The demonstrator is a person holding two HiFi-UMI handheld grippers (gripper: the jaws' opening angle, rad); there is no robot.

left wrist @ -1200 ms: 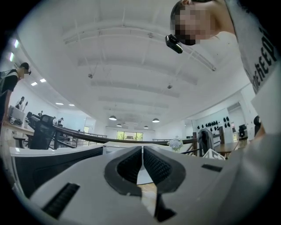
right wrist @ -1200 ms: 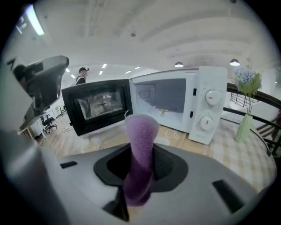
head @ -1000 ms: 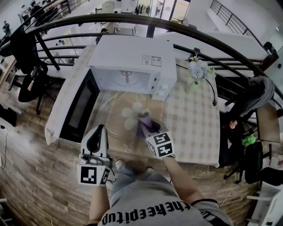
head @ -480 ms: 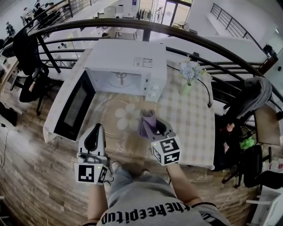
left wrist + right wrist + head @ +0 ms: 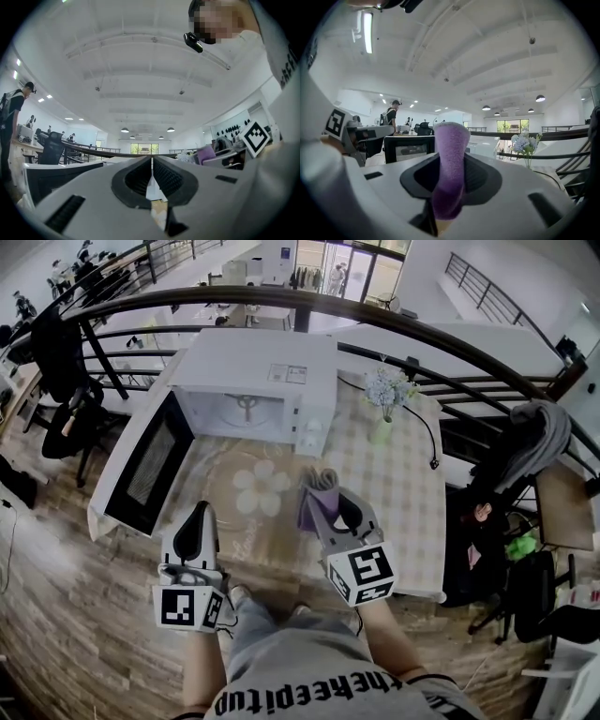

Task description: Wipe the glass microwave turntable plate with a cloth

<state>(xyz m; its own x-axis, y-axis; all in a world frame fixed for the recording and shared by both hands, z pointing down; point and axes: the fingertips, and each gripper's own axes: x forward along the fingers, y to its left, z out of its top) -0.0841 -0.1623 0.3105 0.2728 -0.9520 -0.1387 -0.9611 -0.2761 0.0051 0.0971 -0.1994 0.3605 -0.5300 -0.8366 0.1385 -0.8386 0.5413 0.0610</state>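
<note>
The right gripper (image 5: 449,180) has its jaws clamped on the purple cloth (image 5: 450,150). The left gripper (image 5: 151,174) has its jaws pressed together on nothing. Since a second ago the cloth has drawn back from the middle of the glass plate (image 5: 246,486) to its right rim, so a wiping stroke looks finished. The plate lies on the checked counter (image 5: 403,493) before the open microwave (image 5: 262,371), with a railing and open hall beyond.

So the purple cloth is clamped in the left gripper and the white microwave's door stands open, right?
No: the purple cloth is clamped in the right gripper, per the right gripper view; the left gripper is shut, empty. The white microwave's door does stand open.
</note>
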